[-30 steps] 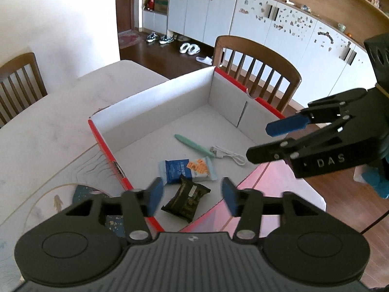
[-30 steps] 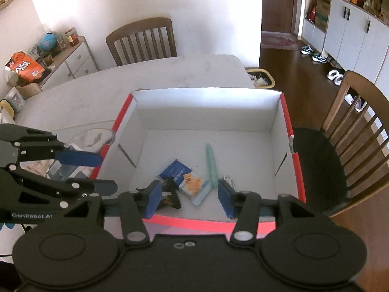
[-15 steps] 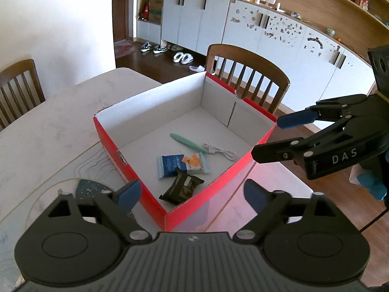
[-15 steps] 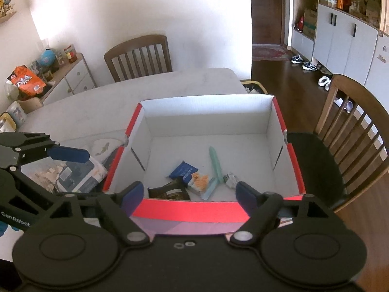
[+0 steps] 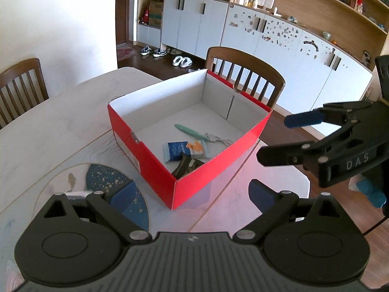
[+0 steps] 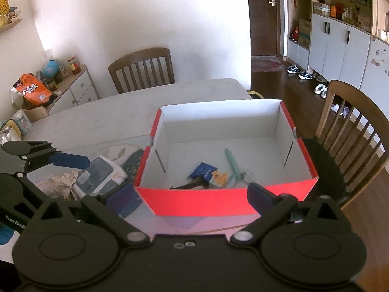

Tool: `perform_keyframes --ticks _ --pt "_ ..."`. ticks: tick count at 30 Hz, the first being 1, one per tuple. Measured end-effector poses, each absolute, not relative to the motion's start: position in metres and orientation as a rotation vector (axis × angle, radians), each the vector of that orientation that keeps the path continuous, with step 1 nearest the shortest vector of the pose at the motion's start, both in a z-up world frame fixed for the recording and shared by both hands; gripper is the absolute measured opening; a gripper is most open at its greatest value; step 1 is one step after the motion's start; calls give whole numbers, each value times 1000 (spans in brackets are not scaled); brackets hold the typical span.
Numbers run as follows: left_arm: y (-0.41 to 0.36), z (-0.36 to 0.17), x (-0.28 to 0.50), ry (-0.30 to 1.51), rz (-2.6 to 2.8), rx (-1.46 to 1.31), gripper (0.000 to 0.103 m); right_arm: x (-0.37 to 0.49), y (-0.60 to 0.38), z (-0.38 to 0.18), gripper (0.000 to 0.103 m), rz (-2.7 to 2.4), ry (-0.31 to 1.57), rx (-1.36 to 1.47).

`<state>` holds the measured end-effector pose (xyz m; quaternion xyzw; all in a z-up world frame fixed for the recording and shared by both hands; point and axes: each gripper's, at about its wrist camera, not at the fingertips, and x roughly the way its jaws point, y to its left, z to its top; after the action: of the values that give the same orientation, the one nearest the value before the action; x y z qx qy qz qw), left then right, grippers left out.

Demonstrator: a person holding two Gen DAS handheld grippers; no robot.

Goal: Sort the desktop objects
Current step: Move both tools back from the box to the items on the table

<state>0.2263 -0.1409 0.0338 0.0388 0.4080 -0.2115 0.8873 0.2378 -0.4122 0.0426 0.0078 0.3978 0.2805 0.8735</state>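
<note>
A: Both your tongs hang just short of the near side of the red box (image 5: pixel 155 160), which sits on the pale table (image 5: pixel 60 121). The left gripper (image 5: pixel 192 192) and the right gripper (image 6: pixel 189 194) are each spreading their jaws wider, with nothing between the pads.

B: And the sorted things?

A: Inside the box: a blue snack packet (image 5: pixel 186 150), a dark wrapper (image 5: pixel 187 168) at the near corner, a green pen (image 5: pixel 192 132) and a white cable (image 5: pixel 218 140) farther in. Still outside, to the left of the box in the right wrist view, lie a white-and-blue pouch (image 6: pixel 102 175) and some crumpled paper (image 6: pixel 58 185).

B: What could go wrong for you here?

A: Most likely a bump. The box looks light and its near right corner stands close to the table's edge; a wide-open finger catching that wall could shove it toward the chair (image 5: pixel 245 73).

B: Anything else?

A: Your two tools are close together. Reaching left for the pouch with both at once risks a clash. The pouch also looks slack, so a shallow pinch may slip, and the paper beside it could be dragged along.
</note>
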Motion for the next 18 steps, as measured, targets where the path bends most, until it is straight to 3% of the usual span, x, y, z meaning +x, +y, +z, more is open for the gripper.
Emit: perform_keyframes --ticks 18 --pt "-66 32 177 860 -367 1 99 181 -372 47 101 576 815 60"
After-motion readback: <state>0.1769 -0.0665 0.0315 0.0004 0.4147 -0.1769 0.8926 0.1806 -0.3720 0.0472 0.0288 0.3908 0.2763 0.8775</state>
